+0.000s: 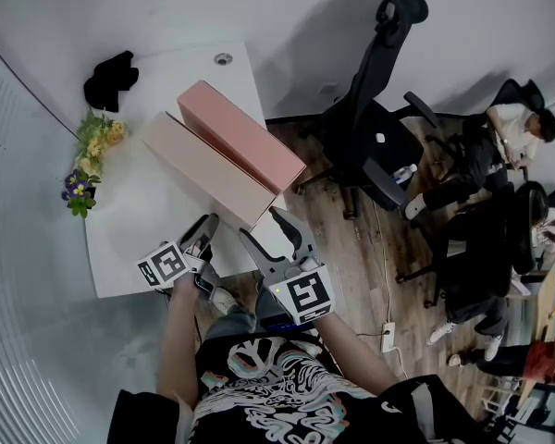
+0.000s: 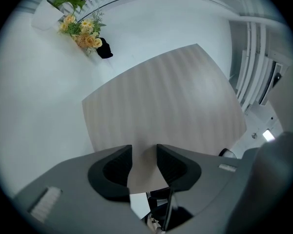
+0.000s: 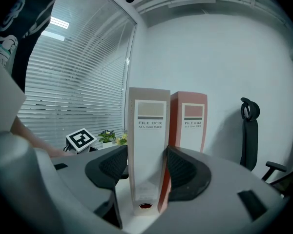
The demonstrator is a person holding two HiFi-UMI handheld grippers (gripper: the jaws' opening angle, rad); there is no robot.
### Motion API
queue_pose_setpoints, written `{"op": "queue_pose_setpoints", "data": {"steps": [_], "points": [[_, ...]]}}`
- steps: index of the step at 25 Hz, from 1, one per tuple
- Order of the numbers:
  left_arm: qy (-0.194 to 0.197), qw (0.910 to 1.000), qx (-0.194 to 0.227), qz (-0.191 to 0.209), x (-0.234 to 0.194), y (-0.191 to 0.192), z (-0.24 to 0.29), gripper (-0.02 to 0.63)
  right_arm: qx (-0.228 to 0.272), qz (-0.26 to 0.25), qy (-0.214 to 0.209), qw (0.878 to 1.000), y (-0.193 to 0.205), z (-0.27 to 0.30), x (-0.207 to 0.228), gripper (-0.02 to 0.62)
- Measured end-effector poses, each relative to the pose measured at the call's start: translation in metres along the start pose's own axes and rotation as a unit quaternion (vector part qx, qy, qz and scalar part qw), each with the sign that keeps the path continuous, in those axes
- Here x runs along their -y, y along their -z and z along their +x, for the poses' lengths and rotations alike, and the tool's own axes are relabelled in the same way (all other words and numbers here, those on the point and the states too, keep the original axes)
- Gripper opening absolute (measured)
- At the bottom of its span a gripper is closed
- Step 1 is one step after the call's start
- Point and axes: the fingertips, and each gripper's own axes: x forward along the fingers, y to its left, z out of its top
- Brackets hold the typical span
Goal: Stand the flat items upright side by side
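**White table**: carries both boxes.

**Beige file box** and **pink file box**: both stand upright, side by side and touching. Their labelled spines face the person.

**Right gripper**: its jaws are set wide and clamp the beige file box low on its spine, with a pad against each side. The right-hand pad sits just in front of the pink file box.

**Left gripper**: it sits at the beige file box's free broad side. Its jaws are half closed and pinch a narrow edge of that face, which fills the gap between the pads.

**Flowers**: at the table's far-left edge, well apart from both grippers.
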Motion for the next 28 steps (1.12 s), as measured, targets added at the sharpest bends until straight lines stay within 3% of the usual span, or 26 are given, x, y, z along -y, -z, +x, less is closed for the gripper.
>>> {"op": "queue_pose_setpoints", "data": {"steps": [21, 25, 28], "points": [[-0.005, 1.0000, 0.002, 0.002, 0.000, -0.006, 0.013, 0.140, -0.001, -0.003, 0.017, 1.000, 0.000, 0.002, 0.007, 0.250], [-0.004, 0.9997, 0.011, 0.022, 0.004, -0.012, 0.008, 0.147, -0.002, -0.006, 0.025, 1.000, 0.001, -0.001, 0.004, 0.223], [-0.021, 0.9964, 0.044, 0.069, 0.010, -0.026, 0.001, 0.146, -0.004, -0.003, 0.038, 0.999, 0.003, -0.006, 0.004, 0.207]]}}
